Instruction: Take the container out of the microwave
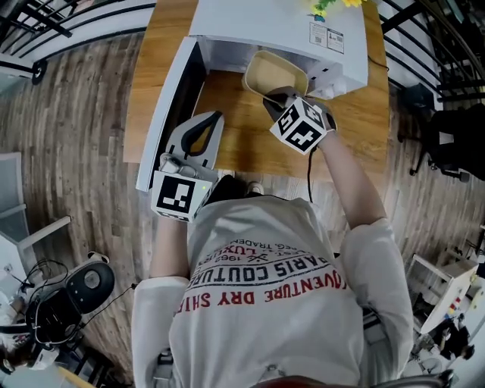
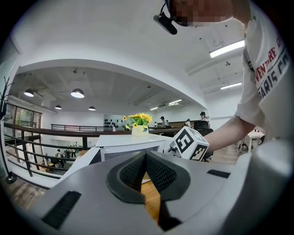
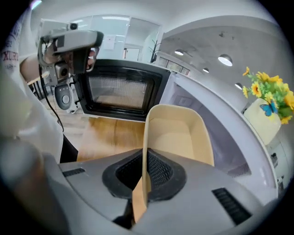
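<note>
The beige plastic container hangs tilted at the mouth of the white microwave, whose door stands swung open to the left. My right gripper is shut on the container's near wall. In the right gripper view the thin beige rim is pinched between the pads, and the container looks bare inside. My left gripper hovers over the wooden table beside the open door, jaws shut with nothing in them. In the left gripper view the left gripper points level at the microwave.
A pot of yellow flowers stands on top of the microwave. The wooden table ends just in front of the person's body. A railing and wood floor lie to the left; chairs and gear stand at both sides.
</note>
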`<state>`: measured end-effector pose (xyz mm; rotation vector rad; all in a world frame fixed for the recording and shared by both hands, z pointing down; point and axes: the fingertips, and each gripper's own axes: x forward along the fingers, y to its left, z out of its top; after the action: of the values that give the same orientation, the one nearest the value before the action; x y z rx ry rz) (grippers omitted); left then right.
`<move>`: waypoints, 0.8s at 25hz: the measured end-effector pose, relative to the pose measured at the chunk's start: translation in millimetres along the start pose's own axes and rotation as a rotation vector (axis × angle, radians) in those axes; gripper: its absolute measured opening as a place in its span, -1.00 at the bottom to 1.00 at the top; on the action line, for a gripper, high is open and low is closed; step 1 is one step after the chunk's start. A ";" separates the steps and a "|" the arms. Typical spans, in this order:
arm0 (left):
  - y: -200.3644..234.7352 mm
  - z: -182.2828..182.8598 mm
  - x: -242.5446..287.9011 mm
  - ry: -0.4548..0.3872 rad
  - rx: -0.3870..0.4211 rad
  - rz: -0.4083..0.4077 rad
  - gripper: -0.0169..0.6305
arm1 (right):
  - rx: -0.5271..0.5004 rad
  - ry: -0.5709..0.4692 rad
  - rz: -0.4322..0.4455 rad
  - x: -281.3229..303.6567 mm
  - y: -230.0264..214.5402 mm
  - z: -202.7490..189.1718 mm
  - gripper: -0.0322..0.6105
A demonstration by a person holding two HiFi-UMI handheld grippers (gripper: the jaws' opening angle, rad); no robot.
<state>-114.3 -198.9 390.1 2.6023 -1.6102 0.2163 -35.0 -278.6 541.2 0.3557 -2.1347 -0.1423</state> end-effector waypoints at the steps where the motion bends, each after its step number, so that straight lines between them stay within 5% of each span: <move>1: -2.0 0.8 -2.2 -0.001 0.005 -0.001 -0.91 | 0.022 -0.024 -0.005 -8.8 4.9 0.8 -0.81; 12: -29.1 24.1 -5.2 -0.034 0.076 -0.064 -0.91 | 0.291 -0.376 -0.261 -119.2 9.1 21.7 -0.81; 20: -29.4 37.7 4.9 -0.067 0.104 -0.087 -0.91 | 0.392 -0.558 -0.446 -186.5 -5.2 27.8 -0.81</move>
<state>-82.8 -195.2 354.0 2.7796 -1.5406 0.2148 40.1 -227.3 375.9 1.1344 -2.5964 -0.0803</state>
